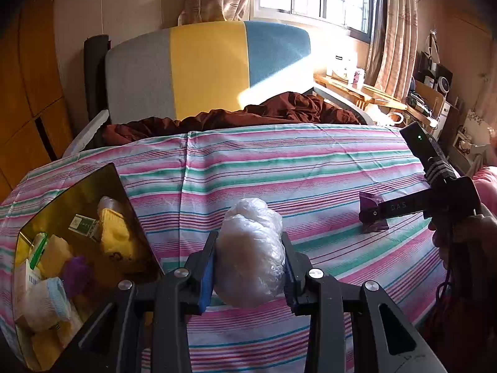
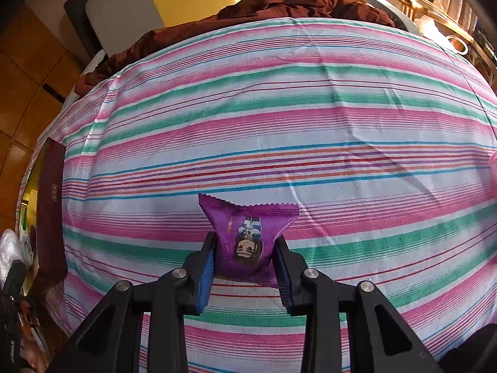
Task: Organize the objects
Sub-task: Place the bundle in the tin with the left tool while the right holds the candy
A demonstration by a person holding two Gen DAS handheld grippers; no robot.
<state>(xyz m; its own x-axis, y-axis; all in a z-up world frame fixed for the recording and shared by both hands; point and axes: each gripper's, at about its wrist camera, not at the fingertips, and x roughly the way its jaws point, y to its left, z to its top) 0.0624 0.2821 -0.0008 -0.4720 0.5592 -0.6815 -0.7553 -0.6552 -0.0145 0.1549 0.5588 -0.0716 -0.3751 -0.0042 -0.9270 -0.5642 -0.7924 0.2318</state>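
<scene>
My left gripper (image 1: 248, 258) is shut on a crumpled clear plastic bag (image 1: 251, 248), held a little above the striped bed sheet (image 1: 279, 161). To its left stands a box with gold inner walls (image 1: 93, 186), holding several small packets and soft yellow and purple items. My right gripper (image 2: 243, 258) is shut on a purple snack packet (image 2: 248, 233) that rests on the sheet (image 2: 279, 108). In the left wrist view that right gripper (image 1: 377, 214) reaches in from the right edge, pinching the same purple packet (image 1: 369, 208), with a person's hand (image 1: 459, 230) on its handle.
A brown blanket (image 1: 248, 115) lies bunched at the far end of the bed, in front of a grey, yellow and blue headboard (image 1: 205, 68). A cluttered wooden shelf (image 1: 372, 93) runs under the window at right. The box's dark red outer wall (image 2: 51, 205) shows at left.
</scene>
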